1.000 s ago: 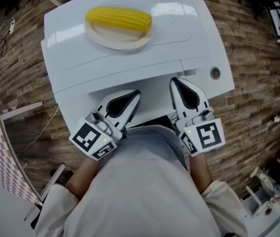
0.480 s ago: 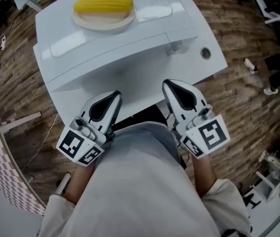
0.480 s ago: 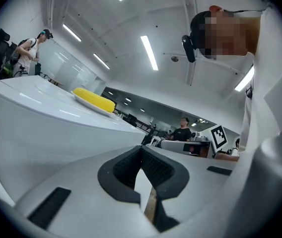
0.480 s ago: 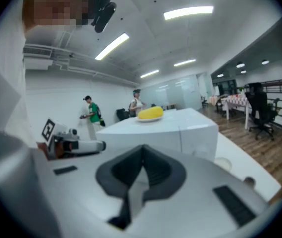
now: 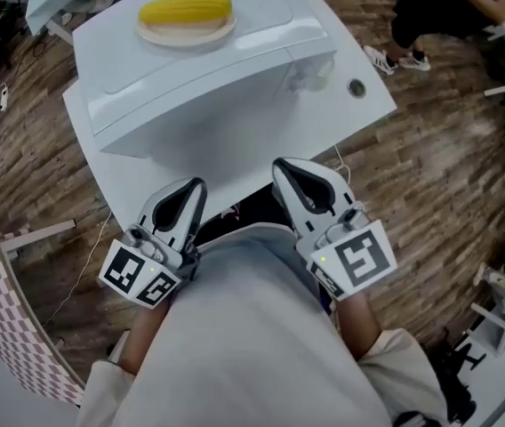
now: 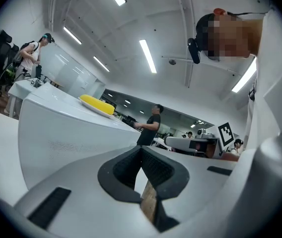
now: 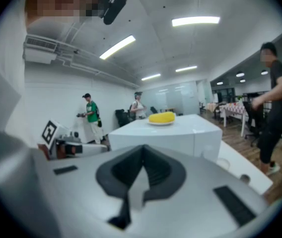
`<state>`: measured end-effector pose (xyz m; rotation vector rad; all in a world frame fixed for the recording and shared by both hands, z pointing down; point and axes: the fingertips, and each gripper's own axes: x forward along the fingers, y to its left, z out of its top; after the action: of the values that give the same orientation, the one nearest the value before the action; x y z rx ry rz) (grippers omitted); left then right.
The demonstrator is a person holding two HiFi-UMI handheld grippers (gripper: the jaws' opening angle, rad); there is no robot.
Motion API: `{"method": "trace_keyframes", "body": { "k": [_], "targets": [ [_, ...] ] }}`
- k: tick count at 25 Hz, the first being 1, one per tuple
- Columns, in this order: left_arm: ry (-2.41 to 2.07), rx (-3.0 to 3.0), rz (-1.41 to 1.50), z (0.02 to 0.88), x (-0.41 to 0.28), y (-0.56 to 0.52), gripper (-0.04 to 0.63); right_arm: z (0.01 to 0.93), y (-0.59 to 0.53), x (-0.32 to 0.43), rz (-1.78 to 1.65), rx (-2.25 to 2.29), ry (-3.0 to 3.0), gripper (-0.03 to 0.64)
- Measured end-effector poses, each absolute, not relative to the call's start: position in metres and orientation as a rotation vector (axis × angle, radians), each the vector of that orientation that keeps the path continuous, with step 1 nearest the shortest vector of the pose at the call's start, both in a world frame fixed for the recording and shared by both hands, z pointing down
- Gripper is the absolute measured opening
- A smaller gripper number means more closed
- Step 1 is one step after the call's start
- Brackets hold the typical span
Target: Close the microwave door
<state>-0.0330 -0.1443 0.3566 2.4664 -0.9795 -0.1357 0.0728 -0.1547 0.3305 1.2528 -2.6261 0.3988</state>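
White microwave door (image 5: 201, 139) is judged already shut, left tongs (image 5: 196, 188) and right tongs (image 5: 284, 167) being held before it, pressed together and empty; no further push is needed.

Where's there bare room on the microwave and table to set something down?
The microwave top is bare right of the corn plate. The table has a bare strip between the microwave front and the left gripper and right gripper, plus the right corner around the round hole. Only the plate's spot is taken.

No word or number is readable; the left tool (image 5: 193, 187) and the right tool (image 5: 285, 166) carry only black-and-white square markers (image 5: 356, 261).
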Motion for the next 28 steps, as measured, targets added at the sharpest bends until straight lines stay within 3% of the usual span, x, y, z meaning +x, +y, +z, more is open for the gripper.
{"method": "trace_keyframes", "body": {
  "k": [28],
  "targets": [
    [-0.975,2.487,-0.178,0.337,-0.023,-0.120,0.018,0.320,-0.107,0.063,0.394,1.263,-2.583,0.023]
  ]
}}
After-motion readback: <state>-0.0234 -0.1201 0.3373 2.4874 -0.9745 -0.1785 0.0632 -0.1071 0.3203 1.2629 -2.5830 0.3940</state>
